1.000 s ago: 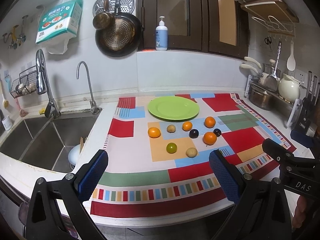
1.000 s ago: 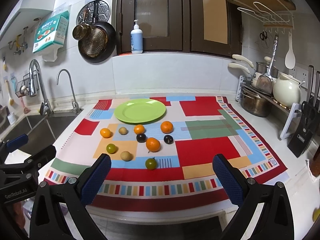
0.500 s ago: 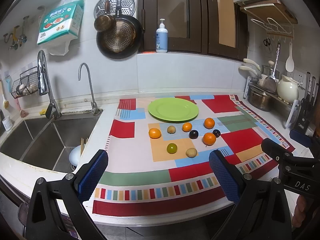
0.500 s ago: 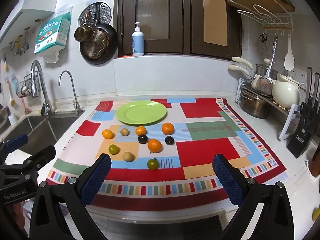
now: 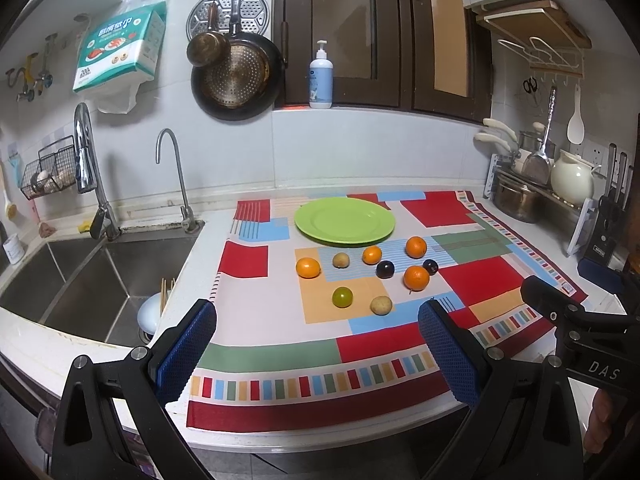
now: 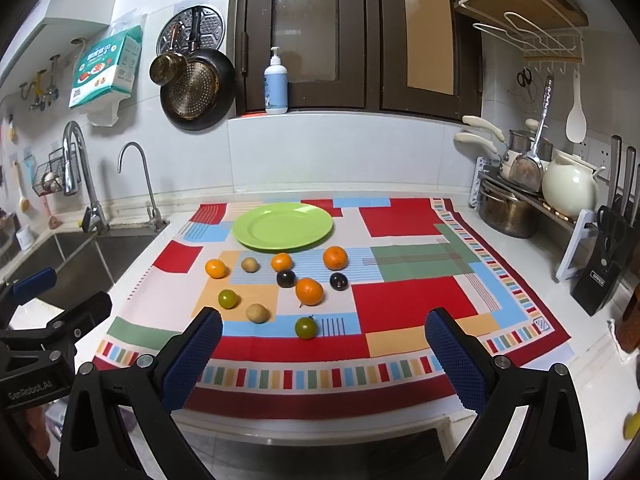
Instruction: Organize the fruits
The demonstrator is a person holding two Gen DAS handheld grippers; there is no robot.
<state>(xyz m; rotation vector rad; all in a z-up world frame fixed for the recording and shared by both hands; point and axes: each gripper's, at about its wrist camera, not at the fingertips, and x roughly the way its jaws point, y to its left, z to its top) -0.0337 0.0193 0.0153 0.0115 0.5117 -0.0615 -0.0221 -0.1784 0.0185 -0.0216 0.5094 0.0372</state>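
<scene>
on the patchwork cloth (image 6: 400, 288) sit loose fruits (image 6: 309, 291), green plate (image 6: 282, 227) just behind, bare. we hold left gripper (image 5: 316, 350) & right gripper (image 6: 323, 354) wide open, both w/ nothing gripped. risk: round fruit rolls if nudged.

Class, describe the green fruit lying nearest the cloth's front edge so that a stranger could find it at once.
Start at the round lime-green plate on the patchwork cloth and come forward past the cluster of fruit. The small green-brown stemmed fruit lies alone beside short dark stripes on a blue patch, nearest the front. The other round green fruit lies farther left, on orange.
</scene>
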